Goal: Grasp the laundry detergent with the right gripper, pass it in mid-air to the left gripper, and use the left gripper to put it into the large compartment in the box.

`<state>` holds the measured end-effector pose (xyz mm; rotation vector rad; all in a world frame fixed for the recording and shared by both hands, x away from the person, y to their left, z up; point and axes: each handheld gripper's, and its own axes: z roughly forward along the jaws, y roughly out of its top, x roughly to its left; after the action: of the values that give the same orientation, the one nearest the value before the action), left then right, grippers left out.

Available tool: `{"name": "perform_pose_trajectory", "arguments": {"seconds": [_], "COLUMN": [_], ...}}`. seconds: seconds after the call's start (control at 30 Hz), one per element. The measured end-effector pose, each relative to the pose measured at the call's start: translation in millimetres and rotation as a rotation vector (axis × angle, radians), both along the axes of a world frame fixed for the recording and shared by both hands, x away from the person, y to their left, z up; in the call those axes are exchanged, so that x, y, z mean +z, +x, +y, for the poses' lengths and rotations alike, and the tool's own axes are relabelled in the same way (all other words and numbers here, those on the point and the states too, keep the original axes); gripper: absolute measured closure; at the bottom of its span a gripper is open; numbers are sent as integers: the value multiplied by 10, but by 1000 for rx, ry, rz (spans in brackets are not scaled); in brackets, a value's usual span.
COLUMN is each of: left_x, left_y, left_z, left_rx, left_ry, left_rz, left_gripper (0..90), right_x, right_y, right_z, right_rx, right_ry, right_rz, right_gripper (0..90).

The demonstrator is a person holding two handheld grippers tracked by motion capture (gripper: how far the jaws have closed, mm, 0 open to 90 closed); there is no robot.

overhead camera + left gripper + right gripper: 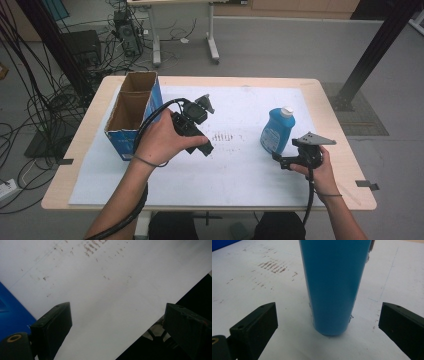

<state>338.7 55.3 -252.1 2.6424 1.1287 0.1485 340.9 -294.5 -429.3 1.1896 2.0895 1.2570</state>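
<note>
Your right gripper (325,322) faces the blue bottle (334,285).
The upright bottle stands between its wide-spread jaws, untouched; your left gripper (115,322) gapes wide over white paper (112,290).

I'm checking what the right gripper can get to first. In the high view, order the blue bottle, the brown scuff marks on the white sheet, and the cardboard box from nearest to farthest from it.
From the right gripper:
1. Blue bottle, standing just beyond the open jaws.
2. Scuff marks, mid-sheet, toward the left.
3. Cardboard box, far left edge of the sheet.
</note>
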Motion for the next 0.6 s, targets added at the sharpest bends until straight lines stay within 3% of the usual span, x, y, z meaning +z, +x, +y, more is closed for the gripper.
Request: {"name": "perform_pose_trajectory", "arguments": {"seconds": [0.6], "left_x": [-7], "left_y": [25], "left_z": [6], "left_rx": [6], "left_ry": [-4], "left_rz": [2], "left_gripper": [91], "right_x": [-45], "right_y": [90], "right_z": [47], "right_rx": [3], "right_ry": [25], "right_rz": [-28], "right_gripper": [14]}}
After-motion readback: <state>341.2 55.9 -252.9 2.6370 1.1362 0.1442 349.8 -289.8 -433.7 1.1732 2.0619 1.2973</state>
